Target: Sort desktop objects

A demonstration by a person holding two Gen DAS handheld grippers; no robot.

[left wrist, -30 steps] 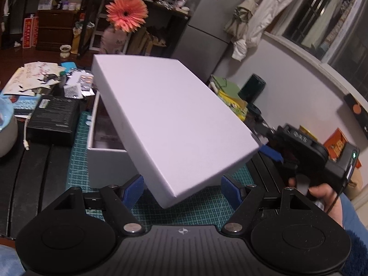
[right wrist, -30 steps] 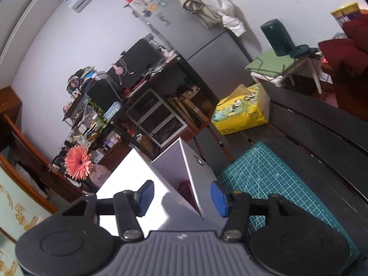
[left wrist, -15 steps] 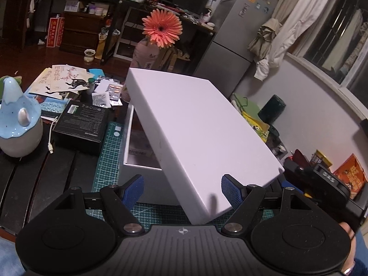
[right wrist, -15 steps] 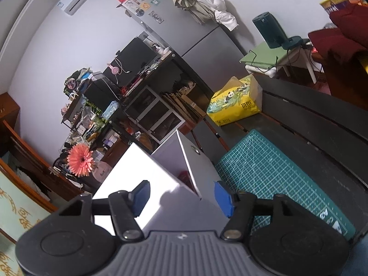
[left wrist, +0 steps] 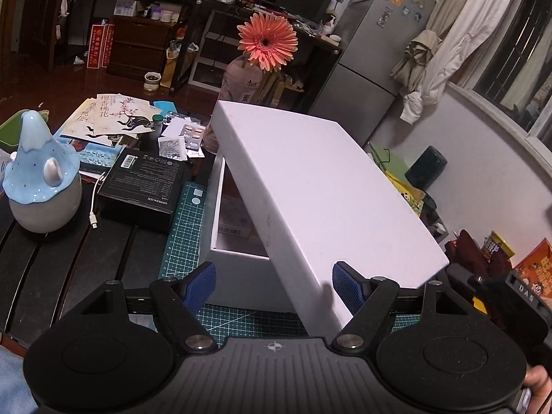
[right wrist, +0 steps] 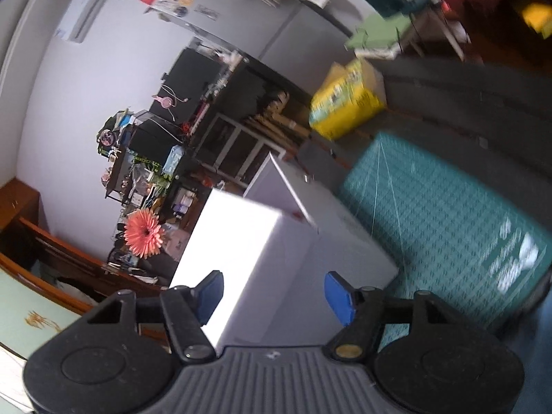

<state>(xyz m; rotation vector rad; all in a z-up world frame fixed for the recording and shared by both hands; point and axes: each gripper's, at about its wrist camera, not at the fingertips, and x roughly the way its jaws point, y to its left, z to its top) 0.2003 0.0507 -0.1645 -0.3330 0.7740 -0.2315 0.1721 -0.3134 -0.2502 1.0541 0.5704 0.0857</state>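
Our left gripper stands with its blue pads spread, the near corner of the white lid lying between them; we cannot see either pad pressing on it, so we call it released. A second ago the lid filled more of that view and sat higher; now more of the table shows around it, including the blue ceramic figure and the black carton, which were mostly cut off at the left before. The lid lies tilted across the white box, its left edge raised so that the box's inside shows beneath, and the box stands on the green cutting mat.

Our right gripper has its jaws opening, wider than a second ago, with the lid's end between them but neither pad touching it. That view is blurred now and has rolled since the earlier frame: the yellow pack sits higher, and the mat fills more of the right side. The pink flower stands beyond the box.
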